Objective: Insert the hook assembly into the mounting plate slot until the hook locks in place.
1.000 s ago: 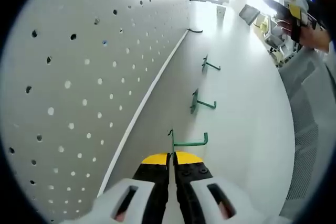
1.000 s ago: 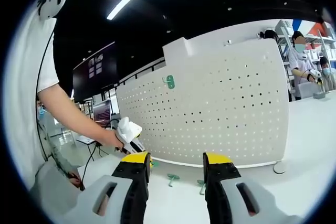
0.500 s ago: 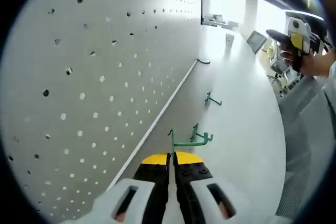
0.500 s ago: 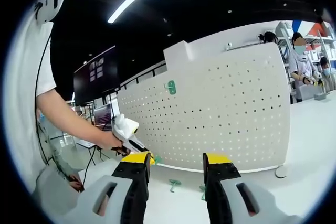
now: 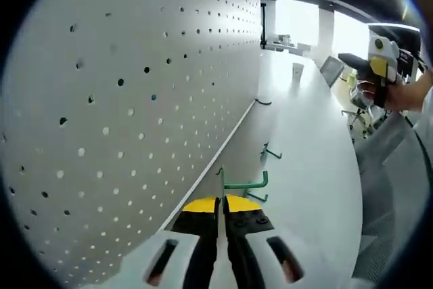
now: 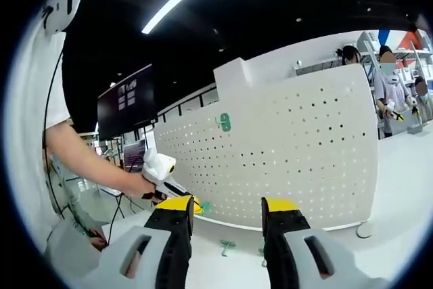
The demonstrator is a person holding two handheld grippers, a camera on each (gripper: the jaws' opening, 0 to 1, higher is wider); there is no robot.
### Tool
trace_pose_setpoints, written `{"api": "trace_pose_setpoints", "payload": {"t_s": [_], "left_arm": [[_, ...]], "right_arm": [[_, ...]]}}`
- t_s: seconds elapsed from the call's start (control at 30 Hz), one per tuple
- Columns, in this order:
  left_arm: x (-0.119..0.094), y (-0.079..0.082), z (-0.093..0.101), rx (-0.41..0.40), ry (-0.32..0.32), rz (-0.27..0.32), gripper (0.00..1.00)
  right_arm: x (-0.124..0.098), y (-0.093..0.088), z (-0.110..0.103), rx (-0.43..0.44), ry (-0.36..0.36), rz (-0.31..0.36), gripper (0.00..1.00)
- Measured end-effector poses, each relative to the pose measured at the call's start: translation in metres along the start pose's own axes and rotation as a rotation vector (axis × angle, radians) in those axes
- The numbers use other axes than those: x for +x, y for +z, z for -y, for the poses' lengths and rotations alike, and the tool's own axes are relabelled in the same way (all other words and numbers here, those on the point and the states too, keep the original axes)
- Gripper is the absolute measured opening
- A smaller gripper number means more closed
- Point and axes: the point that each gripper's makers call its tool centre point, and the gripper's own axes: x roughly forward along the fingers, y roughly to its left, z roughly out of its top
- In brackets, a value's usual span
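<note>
Beside the pegboard (image 5: 135, 99), left gripper (image 5: 223, 202) is clenching green hook (image 5: 242, 183), now lifted off the table (image 5: 304, 140) versus a second ago, nearing board holes for insertion, while right gripper (image 6: 226, 211) is hanging released, empty.

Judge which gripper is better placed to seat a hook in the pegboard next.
Left. The left gripper is shut on a green hook right beside the pegboard. The right gripper is open, empty and farther from the board.
</note>
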Motion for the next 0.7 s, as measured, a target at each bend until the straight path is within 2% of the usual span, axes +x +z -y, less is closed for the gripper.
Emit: {"api": "trace_pose_setpoints", "payload": {"t_s": [0.23, 0.3, 0.4, 0.7], "left_arm": [[-0.005, 0.015, 0.005, -0.002, 0.006, 0.052, 0.03], [-0.007, 0.021, 0.009, -0.023, -0.013, 0.080, 0.03], [-0.009, 0.024, 0.011, -0.009, -0.004, 0.089, 0.03], [-0.017, 0.041, 0.022, -0.024, -0.011, 0.169, 0.03]], "right_arm": [[0.002, 0.002, -0.004, 0.001, 0.008, 0.006, 0.38], [0.003, 0.003, -0.006, 0.001, 0.012, 0.007, 0.38], [0.004, 0.004, -0.008, 0.000, 0.017, 0.008, 0.38], [0.008, 0.011, -0.014, -0.015, 0.035, 0.015, 0.38]]}}
